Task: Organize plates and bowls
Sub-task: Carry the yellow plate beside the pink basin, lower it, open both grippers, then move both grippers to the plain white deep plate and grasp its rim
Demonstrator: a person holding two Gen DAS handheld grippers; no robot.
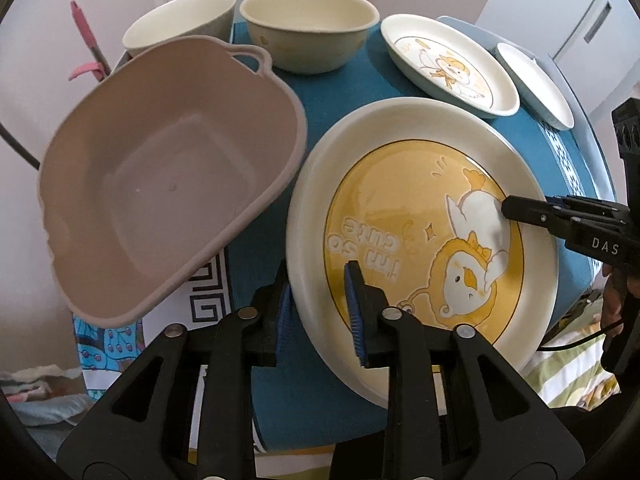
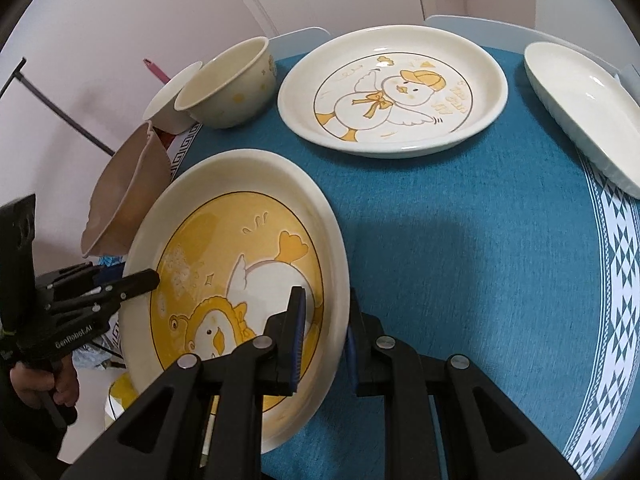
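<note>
On the teal tabletop (image 2: 460, 240), near its left edge, the yellow duck plate (image 1: 416, 208) sits tilted, its far rim toward the table centre and its near-left part overhanging the edge.

Left tool (image 1: 320, 308): the jaws straddle the plate's near rim, one blue pad outside and below the rim, the other inside over the yellow field. A visible gap remains between the pads and the rim on the inner side; grip looks loose, not clamped. No earlier view to compare.

Right tool (image 2: 324, 332): the jaws are closed tight on the opposite rim of the same plate, one pad on the inner face, the other on the outer wall. Rim is pinched between them. In the left wrist view this tool enters from the right, its tip lying over the duck drawing.

Other items:
- Pink-beige basin (image 1: 160, 184) with loop handle, just left of the plate, hanging partly off the tabletop edge; empty inside.
- Two cream bowls at the far edge: one (image 1: 308, 36) on the cloth, another (image 1: 180, 20) beside it to the left.
- White duck plate (image 2: 392, 92) further back, flat on the cloth, well apart from the held plate.
- Plain white dish (image 2: 584, 112) at the far right, near the patterned border of the cloth.

A hand (image 2: 44, 384) holds the left tool's handle.
</note>
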